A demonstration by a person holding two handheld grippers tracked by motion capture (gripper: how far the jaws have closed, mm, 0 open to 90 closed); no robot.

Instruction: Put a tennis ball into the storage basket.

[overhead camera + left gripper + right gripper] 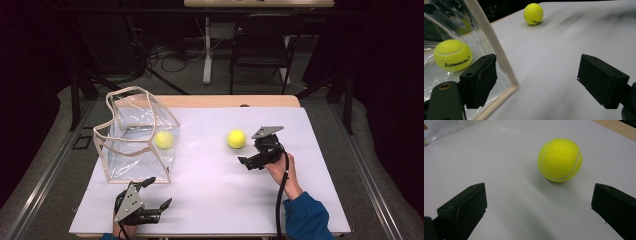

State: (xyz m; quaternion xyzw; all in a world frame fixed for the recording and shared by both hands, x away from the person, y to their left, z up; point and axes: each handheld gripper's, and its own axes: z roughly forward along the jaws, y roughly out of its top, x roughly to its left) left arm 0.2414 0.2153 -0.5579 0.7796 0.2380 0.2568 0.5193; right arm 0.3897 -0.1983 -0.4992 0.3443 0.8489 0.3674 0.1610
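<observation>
1. Black jaws of the right gripper (539, 207) stand spread wide, nothing between them.
2. Clear bag (135, 135) already holds one ball; the left gripper (152, 192), also wide, waits beside it.
3. Loose tennis ball (560, 160), fuzzy yellow, lies just ahead on the white table (210, 190), nearer the right gripper.

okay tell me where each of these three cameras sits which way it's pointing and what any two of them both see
High view: fixed above the person's side, looking forward and down on the table; both forearms show, with the left gripper and right gripper.
Left gripper view: rides the left gripper, jaws apart, facing the clear bag corner with one tennis ball inside.
Right gripper view: rides the right gripper, jaws apart, aimed at the loose tennis ball.
Shared: all three views catch the loose tennis ball on the white table.
</observation>
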